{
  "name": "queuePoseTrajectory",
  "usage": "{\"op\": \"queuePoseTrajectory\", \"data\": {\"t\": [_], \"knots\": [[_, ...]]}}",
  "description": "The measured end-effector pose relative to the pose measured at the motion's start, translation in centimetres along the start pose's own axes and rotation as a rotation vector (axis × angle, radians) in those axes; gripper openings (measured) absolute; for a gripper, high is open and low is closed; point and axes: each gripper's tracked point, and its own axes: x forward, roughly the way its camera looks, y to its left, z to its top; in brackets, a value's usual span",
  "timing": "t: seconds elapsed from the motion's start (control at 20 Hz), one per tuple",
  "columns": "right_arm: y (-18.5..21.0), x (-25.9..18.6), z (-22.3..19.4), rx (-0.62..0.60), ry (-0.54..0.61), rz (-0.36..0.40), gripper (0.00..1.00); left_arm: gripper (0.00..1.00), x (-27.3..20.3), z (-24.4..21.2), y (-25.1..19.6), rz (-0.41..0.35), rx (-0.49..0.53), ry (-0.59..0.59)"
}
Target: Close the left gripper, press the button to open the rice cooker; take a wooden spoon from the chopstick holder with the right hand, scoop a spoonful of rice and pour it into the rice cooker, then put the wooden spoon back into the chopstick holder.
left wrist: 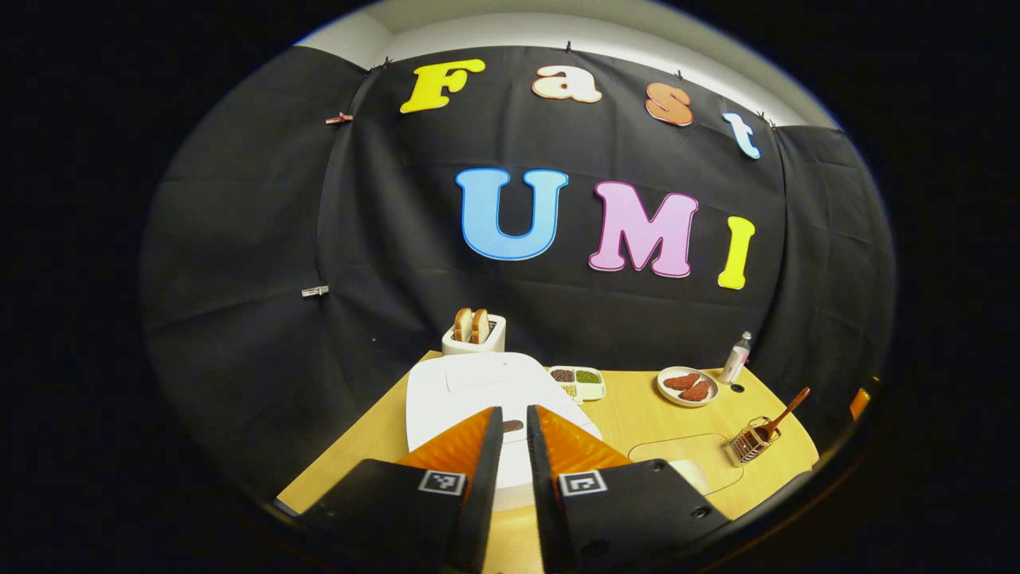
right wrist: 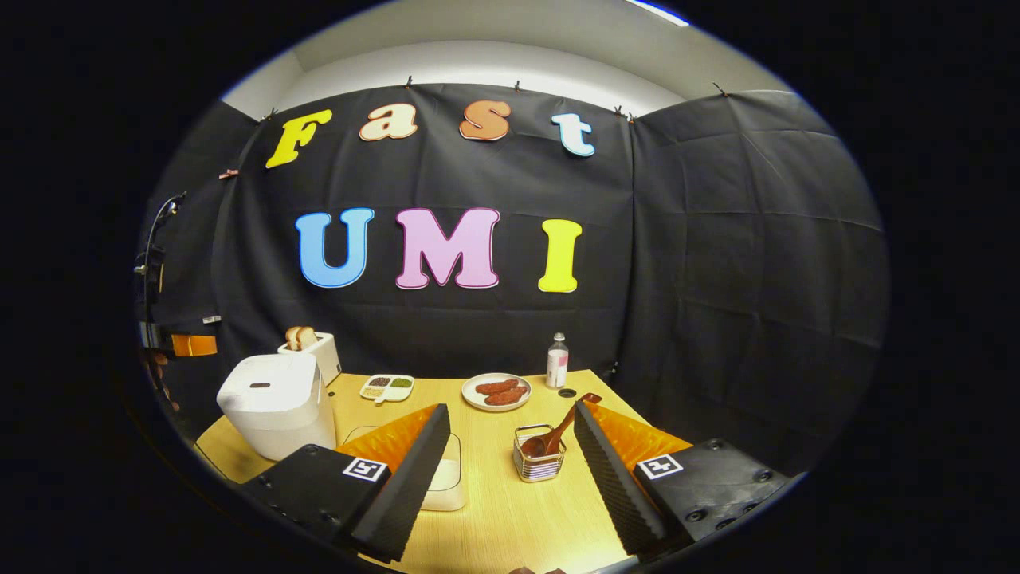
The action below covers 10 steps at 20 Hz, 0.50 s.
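I have the left claw point(left wrist: 514, 422) nearly pressed together, a thin gap between its fingers, poised over the white rice cooker point(left wrist: 478, 391), whose lid is still down; its dark button point(left wrist: 513, 426) sits at twelve o'clock off the tips. Pressing comes next, I judge: finish closing, then push down. My right claw point(right wrist: 510, 434) is spread wide, with the wooden spoon point(right wrist: 558, 430) standing in the chopstick holder point(right wrist: 539, 462) on the tabletop point(right wrist: 494, 510), at one o'clock.
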Motion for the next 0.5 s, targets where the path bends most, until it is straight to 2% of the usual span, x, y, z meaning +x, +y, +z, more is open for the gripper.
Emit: {"op": "queuePoseTrajectory", "data": {"t": [0.15, 0.5], "knots": [[-0.1, 0.4, -0.3, -0.004, 0.016, -0.015, 0.98, 0.11, 2.6, -0.3, 1.1, 0.011, -0.001, 0.029], [-0.5, 1.0, -0.9, -0.022, 0.044, -0.058, 0.98, 0.06, 8.2, -3.8, 0.5, -0.062, -0.053, 0.14]]}}
